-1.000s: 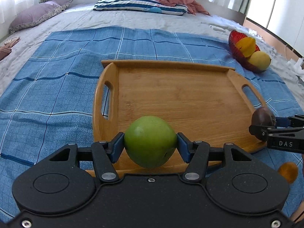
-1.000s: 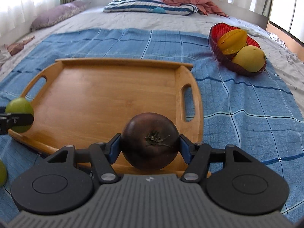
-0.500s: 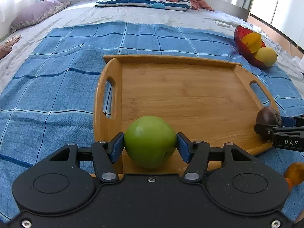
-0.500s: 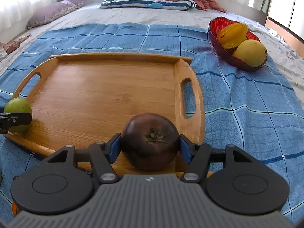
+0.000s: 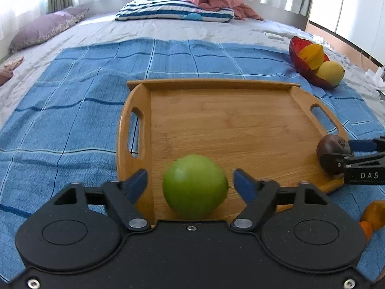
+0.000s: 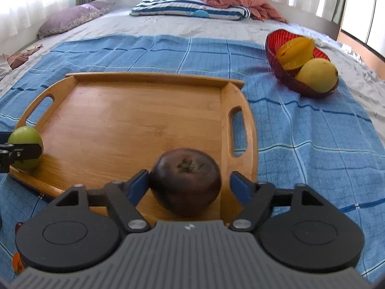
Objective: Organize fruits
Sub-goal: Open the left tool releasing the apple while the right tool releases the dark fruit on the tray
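Note:
A green apple (image 5: 195, 186) rests on the near left corner of the wooden tray (image 5: 228, 120). It sits between the pads of my left gripper (image 5: 191, 183), whose jaws are opening, with a gap on each side. A dark brown round fruit (image 6: 185, 180) rests on the tray (image 6: 132, 120) at its near right corner, between the pads of my right gripper (image 6: 190, 184). Those jaws are opening too: the right pad stands clear, the left pad is right against the fruit. Each view shows the other gripper's fingers at its fruit: the apple (image 6: 24, 147) and the dark fruit (image 5: 330, 148).
The tray lies on a blue checked cloth (image 5: 84, 110) spread over a bed. A red bowl (image 6: 276, 55) with a starfruit and a yellow mango stands at the far right. An orange fruit (image 5: 375, 213) lies off the tray near its right corner. Pillows lie at the far end.
Both grippers have opened. The green apple and the dark fruit, gripped before, now sit on the tray with the pads drawn apart. Neither hand has shifted.

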A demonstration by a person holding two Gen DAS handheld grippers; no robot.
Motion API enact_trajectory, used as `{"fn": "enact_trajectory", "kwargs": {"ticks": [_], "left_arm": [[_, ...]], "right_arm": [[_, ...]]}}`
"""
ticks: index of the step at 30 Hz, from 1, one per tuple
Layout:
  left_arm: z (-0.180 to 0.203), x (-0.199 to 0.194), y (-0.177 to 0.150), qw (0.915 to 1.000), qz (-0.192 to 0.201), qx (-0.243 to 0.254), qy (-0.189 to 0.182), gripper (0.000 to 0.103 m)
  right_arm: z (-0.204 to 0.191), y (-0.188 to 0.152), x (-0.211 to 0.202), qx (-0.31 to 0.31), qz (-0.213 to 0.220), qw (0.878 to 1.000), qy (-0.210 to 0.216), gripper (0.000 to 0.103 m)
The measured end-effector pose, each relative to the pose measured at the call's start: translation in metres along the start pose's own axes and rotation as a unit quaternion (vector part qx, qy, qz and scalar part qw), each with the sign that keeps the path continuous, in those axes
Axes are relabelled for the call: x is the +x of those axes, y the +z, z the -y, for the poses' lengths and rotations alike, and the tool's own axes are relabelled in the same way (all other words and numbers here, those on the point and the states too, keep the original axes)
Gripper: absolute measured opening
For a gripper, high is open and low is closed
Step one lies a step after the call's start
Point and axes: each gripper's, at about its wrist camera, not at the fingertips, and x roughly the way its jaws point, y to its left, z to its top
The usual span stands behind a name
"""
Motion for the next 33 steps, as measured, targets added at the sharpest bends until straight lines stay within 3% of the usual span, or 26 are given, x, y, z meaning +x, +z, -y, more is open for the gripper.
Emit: {"fn": "enact_trajectory", "kwargs": {"ticks": [16, 24, 33], "left_arm": [[0.004, -0.004, -0.015, 0.9996, 0.008, 0.02, 0.016, 0.094], [-0.001, -0.005, -0.017, 0.9995, 0.01, 0.016, 0.024, 0.095], [-0.003, -0.017, -0.022, 0.9997, 0.016, 0.013, 0.009, 0.095]], "right_arm": [[0.01, -0.006, -0.017, 0.023, 0.019, 1.0, -0.003, 0.095], [0.006, -0.009, -0.025, 0.012, 0.031, 0.999, -0.01, 0.098], [0.005, -0.012, -0.034, 0.013, 0.046, 0.999, -0.004, 0.1]]}}
